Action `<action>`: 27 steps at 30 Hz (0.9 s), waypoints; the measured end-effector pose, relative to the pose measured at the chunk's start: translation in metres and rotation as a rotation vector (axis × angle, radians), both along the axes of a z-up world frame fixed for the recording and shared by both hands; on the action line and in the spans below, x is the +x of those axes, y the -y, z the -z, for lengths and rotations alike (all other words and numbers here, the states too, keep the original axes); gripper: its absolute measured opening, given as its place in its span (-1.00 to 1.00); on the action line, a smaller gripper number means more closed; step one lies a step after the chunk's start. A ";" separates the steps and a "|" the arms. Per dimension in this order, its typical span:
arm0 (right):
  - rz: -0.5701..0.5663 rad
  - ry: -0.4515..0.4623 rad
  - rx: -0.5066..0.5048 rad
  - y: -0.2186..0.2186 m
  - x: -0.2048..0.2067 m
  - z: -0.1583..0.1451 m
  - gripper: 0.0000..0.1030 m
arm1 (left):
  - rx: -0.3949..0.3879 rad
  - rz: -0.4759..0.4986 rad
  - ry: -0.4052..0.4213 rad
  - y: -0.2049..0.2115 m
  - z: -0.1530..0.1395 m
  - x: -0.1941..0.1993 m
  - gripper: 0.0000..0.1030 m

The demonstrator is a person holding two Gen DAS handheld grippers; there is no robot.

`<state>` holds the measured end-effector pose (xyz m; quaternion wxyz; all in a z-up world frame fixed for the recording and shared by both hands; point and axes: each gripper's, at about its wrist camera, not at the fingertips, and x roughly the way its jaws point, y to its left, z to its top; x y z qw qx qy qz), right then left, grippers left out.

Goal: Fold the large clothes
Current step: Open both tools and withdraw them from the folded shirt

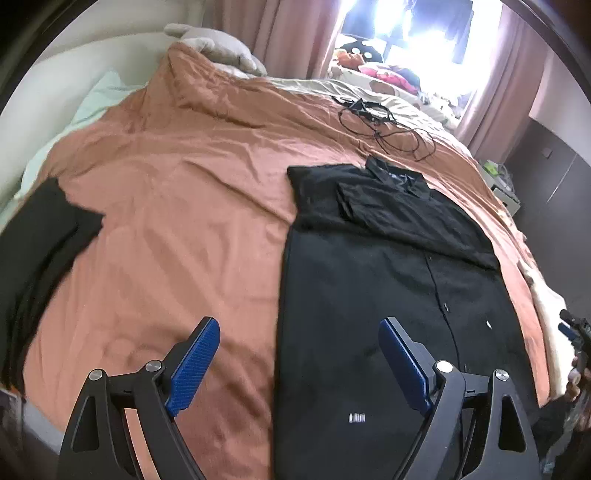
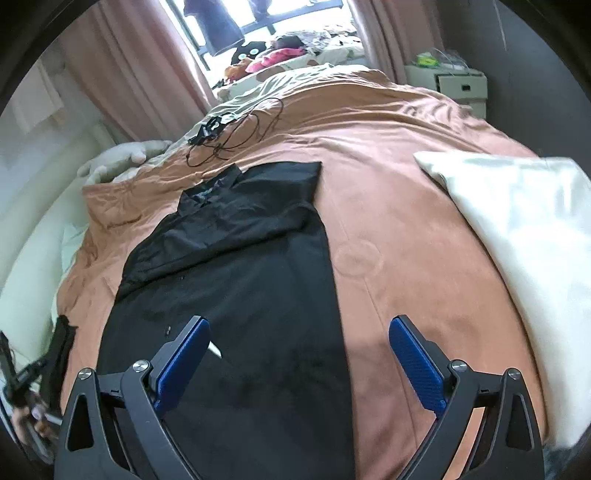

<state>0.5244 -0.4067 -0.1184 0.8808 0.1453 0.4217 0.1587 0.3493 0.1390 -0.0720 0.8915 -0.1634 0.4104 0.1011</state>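
The left tool [image 1: 299, 347] is seen with its blue-padded fingers [image 1: 195, 365] spread wide apart; nothing is held between them and nothing is touched. The right tool [image 2: 299, 343] is likewise spread wide, empty, and held above the fabric.

A black shirt [image 1: 388, 266] is laid flat on the bed, its sides folded in to form a long strip, with the collar [image 1: 397, 177] at the far end and a sleeve folded across the chest. The bed is covered by a rust-orange duvet [image 1: 177, 192]. A tangle of black cable [image 1: 384, 125] is seen beyond the collar, and a white pillow [image 2: 517, 236] lies to the shirt's right. Another dark garment [image 1: 33, 251] rests at the left edge. Pink curtains [image 1: 288, 33] frame a bright window [image 1: 417, 44] behind the bed.
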 end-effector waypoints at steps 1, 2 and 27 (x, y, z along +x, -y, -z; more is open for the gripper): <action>0.008 0.002 -0.005 0.004 -0.006 0.002 0.90 | -0.004 -0.002 0.000 0.001 0.002 -0.006 0.72; 0.018 0.006 -0.017 0.008 -0.013 0.004 0.90 | -0.006 -0.004 0.003 0.003 0.004 -0.014 0.72; 0.021 -0.012 0.162 0.040 -0.153 0.068 0.90 | -0.216 -0.058 0.065 0.032 0.072 -0.146 0.42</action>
